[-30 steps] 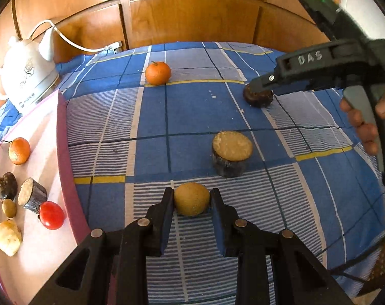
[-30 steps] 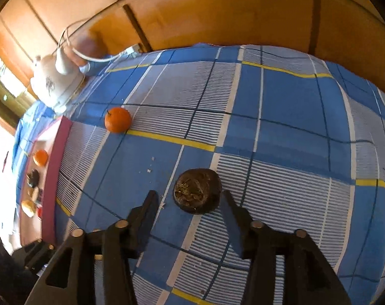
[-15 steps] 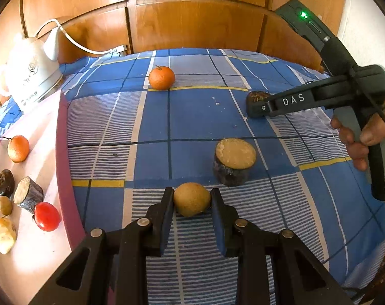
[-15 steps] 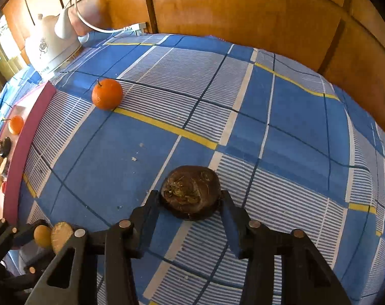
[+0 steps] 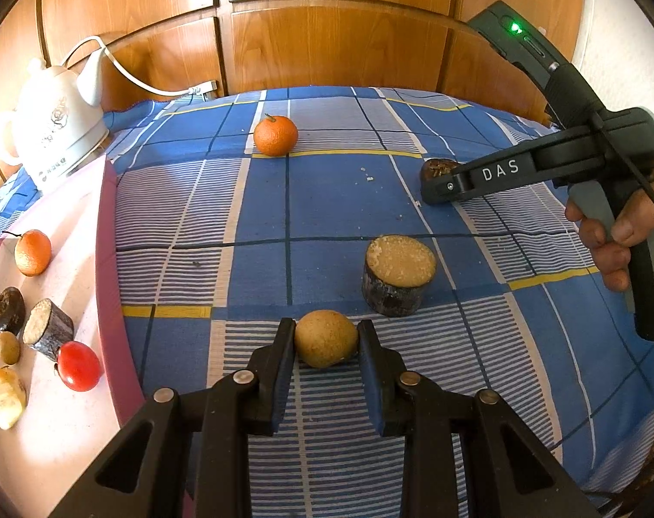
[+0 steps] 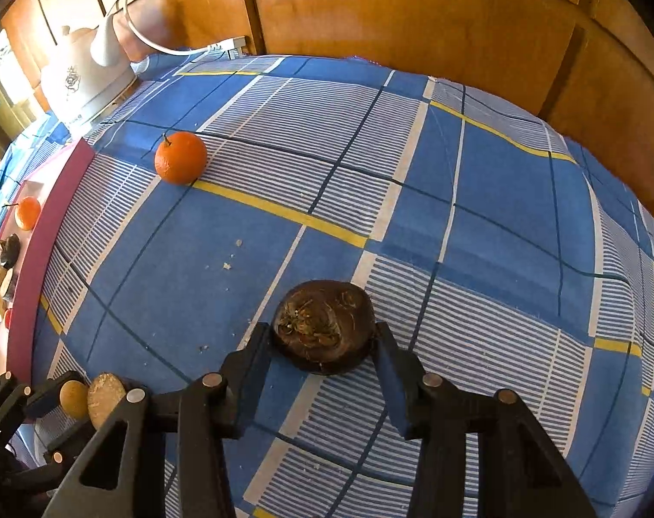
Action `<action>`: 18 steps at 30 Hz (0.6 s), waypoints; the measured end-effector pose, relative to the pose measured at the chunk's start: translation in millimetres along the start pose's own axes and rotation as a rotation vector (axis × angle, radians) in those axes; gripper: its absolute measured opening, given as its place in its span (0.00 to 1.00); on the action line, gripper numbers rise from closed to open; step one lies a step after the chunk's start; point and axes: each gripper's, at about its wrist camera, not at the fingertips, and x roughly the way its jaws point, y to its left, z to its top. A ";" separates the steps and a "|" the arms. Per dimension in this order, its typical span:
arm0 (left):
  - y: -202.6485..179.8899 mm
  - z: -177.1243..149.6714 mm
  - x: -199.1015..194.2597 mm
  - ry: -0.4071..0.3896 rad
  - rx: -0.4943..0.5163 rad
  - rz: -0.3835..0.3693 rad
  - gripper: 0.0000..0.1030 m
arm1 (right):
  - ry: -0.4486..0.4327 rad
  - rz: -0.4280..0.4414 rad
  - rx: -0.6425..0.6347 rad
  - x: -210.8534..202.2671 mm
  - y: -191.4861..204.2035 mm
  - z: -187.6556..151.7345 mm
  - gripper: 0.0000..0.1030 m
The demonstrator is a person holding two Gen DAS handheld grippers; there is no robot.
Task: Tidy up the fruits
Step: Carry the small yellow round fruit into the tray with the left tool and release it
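Left wrist view: the left gripper [image 5: 325, 336] is clenched on a small round tan fruit [image 5: 325, 338], both pads pressed to its sides on the blue checked cloth [image 5: 327, 198]. Just beyond the right jaw stands a dark-barked cut piece [image 5: 398, 274] with a pale flat top. Far ahead lies a tangerine [image 5: 275, 135]. Off to the left, the pink tray [image 5: 104, 259] carries another tangerine, a red tomato [image 5: 79, 365] and several brown pieces. Ahead to the right, a hand [image 5: 620, 237] holds the right gripper [image 5: 441, 181] against a dark fruit.

Right wrist view: the right gripper's jaws have just been closing and now grasp a dark brown shrivelled fruit [image 6: 324, 326] between them. The tangerine [image 6: 180, 157] sits far ahead to the left, the white kettle [image 6: 85, 82] beyond it.
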 end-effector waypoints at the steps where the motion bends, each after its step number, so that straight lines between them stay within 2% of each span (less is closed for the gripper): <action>1: 0.1 0.1 0.0 0.000 0.000 0.000 0.28 | -0.001 -0.001 -0.001 -0.6 0.5 -1.0 0.46; 18: -0.5 -0.4 0.0 -0.001 0.000 0.002 0.28 | 0.002 0.003 -0.014 0.7 0.3 -1.4 0.46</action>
